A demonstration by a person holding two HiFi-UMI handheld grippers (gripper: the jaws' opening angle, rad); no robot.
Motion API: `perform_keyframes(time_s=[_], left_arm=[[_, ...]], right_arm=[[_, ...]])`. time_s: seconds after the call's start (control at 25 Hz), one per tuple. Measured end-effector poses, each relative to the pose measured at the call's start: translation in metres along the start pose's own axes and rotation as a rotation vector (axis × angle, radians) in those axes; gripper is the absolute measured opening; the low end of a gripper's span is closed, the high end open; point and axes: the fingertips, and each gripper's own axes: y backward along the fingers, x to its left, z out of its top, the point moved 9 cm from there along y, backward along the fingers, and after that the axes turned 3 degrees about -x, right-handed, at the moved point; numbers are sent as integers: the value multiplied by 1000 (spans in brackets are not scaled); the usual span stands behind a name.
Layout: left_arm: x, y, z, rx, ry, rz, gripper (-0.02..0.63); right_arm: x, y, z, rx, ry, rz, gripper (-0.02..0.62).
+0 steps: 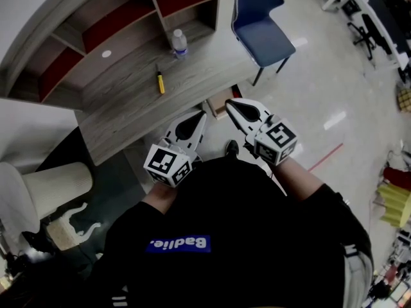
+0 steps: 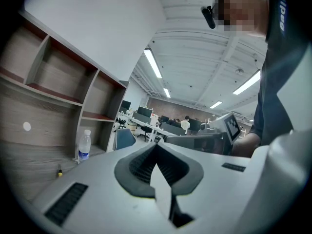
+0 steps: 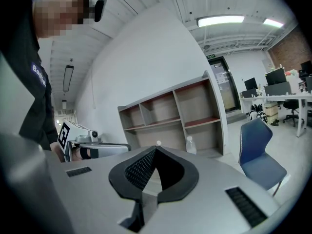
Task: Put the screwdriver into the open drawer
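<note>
A small yellow-handled screwdriver (image 1: 160, 82) lies on the wooden desk (image 1: 128, 101), alone in the middle of the top. In the left gripper view the screwdriver (image 2: 60, 171) is a tiny shape far off at the left. My left gripper (image 1: 200, 116) and right gripper (image 1: 230, 102) are held side by side near my body, short of the desk's near edge. Both are shut with nothing between the jaws. A brown box-like shape (image 1: 218, 105) shows below the desk edge between the two tips; I cannot tell if it is the drawer.
A water bottle (image 1: 180, 43) stands at the back of the desk before open shelves (image 1: 122, 18). A blue chair (image 1: 260, 21) stands on the floor to the right. A pale cylinder-shaped bin (image 1: 54, 181) is at my left.
</note>
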Motion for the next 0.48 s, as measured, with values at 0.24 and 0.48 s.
perform_keyframes(time_s=[0.24,0.48], left_arm=[[-2,3,-4,4,10,3,2],[-2,5,-6,14,0,4,2]], right_arm=[[2,0,-2,6,-14,-4,29],[3,1,-4,29,-23,-10,29]])
